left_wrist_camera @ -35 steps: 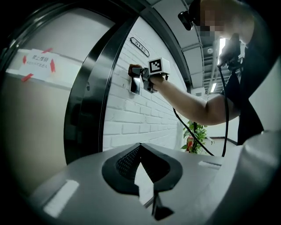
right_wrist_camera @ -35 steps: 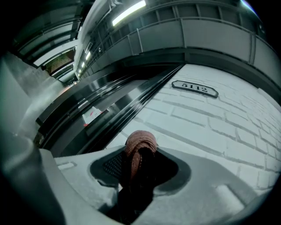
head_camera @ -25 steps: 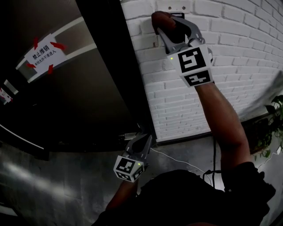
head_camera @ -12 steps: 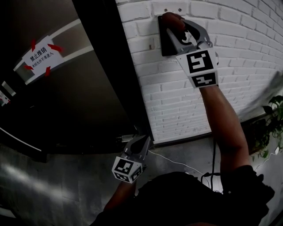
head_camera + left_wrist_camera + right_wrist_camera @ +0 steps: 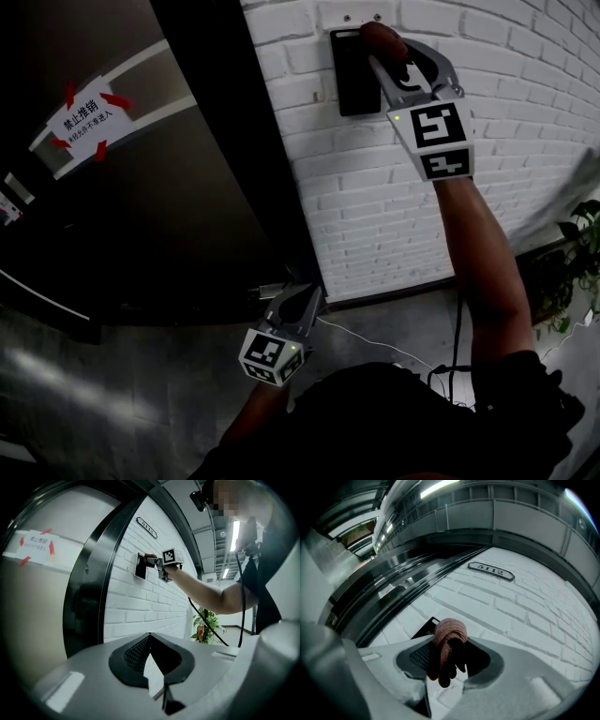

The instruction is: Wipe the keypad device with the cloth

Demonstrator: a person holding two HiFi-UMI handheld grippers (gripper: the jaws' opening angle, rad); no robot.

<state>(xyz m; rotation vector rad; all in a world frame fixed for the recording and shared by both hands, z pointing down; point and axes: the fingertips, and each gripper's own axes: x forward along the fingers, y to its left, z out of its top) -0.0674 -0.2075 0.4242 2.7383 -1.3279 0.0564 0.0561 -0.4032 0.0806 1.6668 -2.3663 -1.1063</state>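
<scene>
**Cloth at keypad corner**

My right gripper [image 5: 392, 58] has its fingers clamped on the reddish cloth [image 5: 449, 644], holding it against the top right corner of the keypad device [image 5: 349, 84] on the brick wall [image 5: 375, 197]. My left gripper [image 5: 302, 302] hangs low, fingers closed on nothing.

A white brick wall [image 5: 375, 187] carries a dark keypad device [image 5: 349, 80], mounted flat near the dark door frame [image 5: 253, 169], and a small number plate [image 5: 491, 571]. Below, a thin pale cable [image 5: 375, 339] lies on the grey floor [image 5: 112, 394], where a leafy plant [image 5: 572, 272] stands.
</scene>
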